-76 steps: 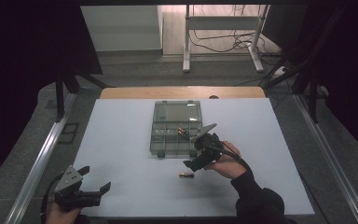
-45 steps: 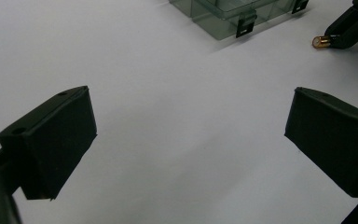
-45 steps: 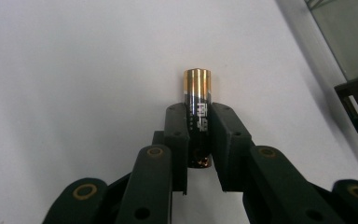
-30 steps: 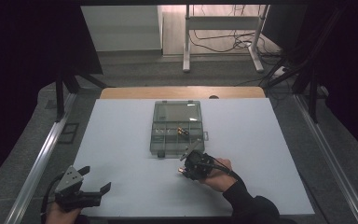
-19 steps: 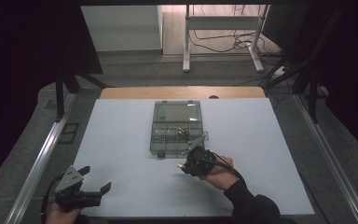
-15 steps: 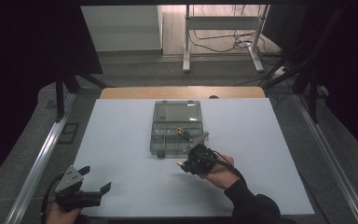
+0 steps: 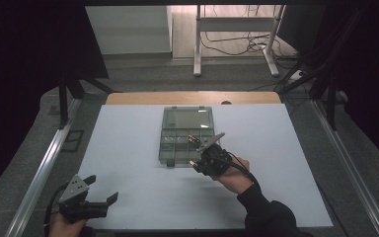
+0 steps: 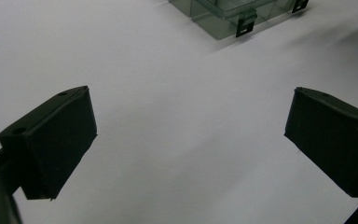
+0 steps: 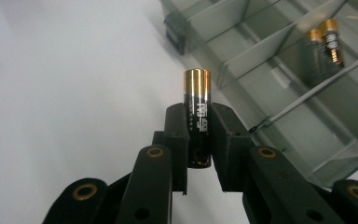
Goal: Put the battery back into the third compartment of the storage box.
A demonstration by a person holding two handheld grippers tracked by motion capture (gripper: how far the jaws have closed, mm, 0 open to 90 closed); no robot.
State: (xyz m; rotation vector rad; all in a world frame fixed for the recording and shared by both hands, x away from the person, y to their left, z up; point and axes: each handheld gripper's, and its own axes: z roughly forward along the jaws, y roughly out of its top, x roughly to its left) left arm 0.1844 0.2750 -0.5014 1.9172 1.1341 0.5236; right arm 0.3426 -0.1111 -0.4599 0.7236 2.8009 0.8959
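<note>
A black battery [image 9: 197, 112] with a gold cap stands upright between the pads of my right gripper [image 9: 198, 128], which is shut on it. That gripper [image 7: 197, 164] hovers just off the near right corner of a clear compartment box [image 7: 180, 138] on the white table [image 7: 128, 148]. One compartment of the box [image 9: 279, 84] holds another black and gold battery [image 9: 330, 42]. My left gripper [image 7: 101, 197] rests at the table's near left edge, jaws wide open with bare table between its pads [image 8: 56, 135].
The box's near wall carries a black latch [image 8: 244, 24]. Metal rails [image 7: 44, 168] run along both sides of the table. A wooden strip [image 7: 192, 97] borders its far edge, with a stand and cables on the floor beyond.
My right gripper came down to the battery lying on the table near the box, shut on it and has lifted it a little toward the box. The left gripper has stayed put.
</note>
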